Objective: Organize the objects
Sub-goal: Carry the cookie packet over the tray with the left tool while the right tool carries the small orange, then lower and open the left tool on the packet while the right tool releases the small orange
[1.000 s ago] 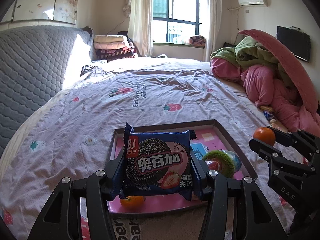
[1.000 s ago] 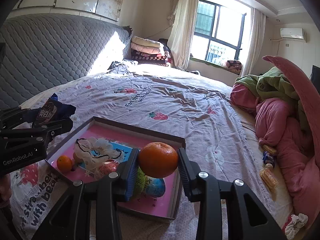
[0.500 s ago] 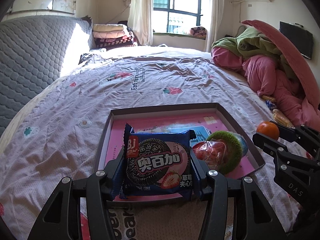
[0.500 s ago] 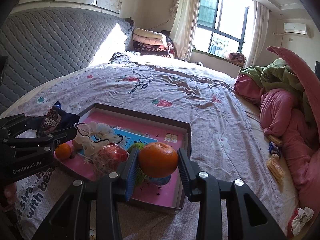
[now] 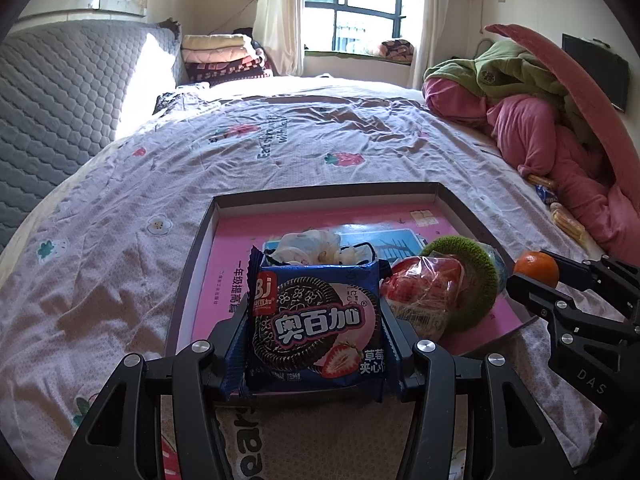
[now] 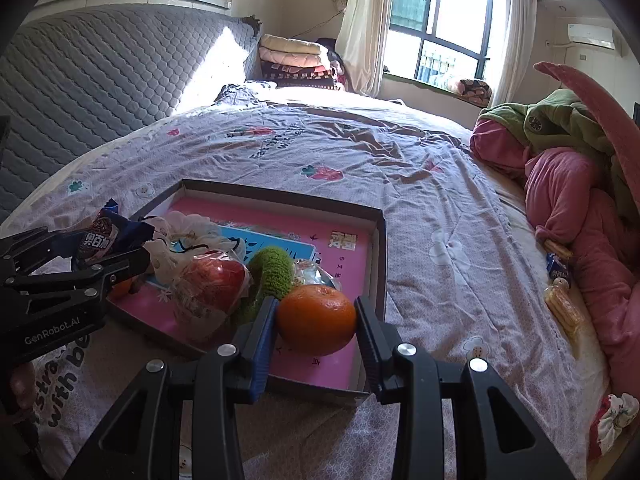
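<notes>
A shallow box tray with a pink floor [image 5: 240, 256] [image 6: 352, 256] lies on the bed. My left gripper [image 5: 314, 336] is shut on a blue cookie packet [image 5: 316, 324] and holds it over the tray's near edge; the packet also shows in the right wrist view [image 6: 98, 240]. My right gripper [image 6: 316, 320] is shut on an orange [image 6: 317, 318] over the tray's near right part; the orange also shows in the left wrist view [image 5: 536, 268]. The tray holds a red snack bag [image 5: 428, 296], a green knitted ring [image 5: 476, 264] and a white bag [image 5: 316, 244].
The bed has a lilac strawberry-print cover [image 5: 280, 140]. Pink and green quilts [image 5: 540, 120] are piled at the right. Small snack packets [image 6: 560, 280] lie beside them. A grey padded headboard [image 6: 100, 72] stands at the left.
Both grippers have moved lower and forward over the tray, each still holding its object. The small orange at the tray's near left is now hidden behind the cookie packet.
</notes>
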The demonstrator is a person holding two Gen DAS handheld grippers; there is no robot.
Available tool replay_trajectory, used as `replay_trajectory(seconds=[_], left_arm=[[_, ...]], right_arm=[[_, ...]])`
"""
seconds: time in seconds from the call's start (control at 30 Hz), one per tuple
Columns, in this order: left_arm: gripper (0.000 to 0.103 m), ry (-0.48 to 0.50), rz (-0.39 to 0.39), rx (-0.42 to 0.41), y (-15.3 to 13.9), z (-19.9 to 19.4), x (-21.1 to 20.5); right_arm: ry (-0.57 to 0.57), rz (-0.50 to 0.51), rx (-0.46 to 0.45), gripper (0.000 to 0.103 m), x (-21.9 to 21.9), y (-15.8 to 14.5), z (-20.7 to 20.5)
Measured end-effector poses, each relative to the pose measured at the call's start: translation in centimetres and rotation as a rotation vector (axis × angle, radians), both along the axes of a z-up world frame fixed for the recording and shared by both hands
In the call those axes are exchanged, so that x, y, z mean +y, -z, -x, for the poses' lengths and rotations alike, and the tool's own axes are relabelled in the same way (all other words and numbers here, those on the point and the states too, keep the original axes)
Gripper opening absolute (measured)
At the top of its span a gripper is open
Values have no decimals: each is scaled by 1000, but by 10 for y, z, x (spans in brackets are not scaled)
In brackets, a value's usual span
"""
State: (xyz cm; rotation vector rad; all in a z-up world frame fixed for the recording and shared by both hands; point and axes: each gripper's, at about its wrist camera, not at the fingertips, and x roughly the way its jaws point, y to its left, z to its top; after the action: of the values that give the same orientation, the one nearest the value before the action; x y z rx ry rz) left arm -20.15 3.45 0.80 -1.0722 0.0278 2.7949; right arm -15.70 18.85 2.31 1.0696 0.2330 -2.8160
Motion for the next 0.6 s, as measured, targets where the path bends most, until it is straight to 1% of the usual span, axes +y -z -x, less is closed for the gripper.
replay_trajectory(seconds=[0.3, 0.47, 0.6], left_arm=[[57, 12, 13, -23, 12, 9, 7], [57, 3, 26, -54, 25, 20, 11], [57, -4, 26, -74, 34, 27, 13]], right_arm=[[-4, -10, -46, 39, -1, 14, 7], [0, -8, -59, 39, 0, 21, 17], [4, -12, -88, 39, 0, 30, 25]])
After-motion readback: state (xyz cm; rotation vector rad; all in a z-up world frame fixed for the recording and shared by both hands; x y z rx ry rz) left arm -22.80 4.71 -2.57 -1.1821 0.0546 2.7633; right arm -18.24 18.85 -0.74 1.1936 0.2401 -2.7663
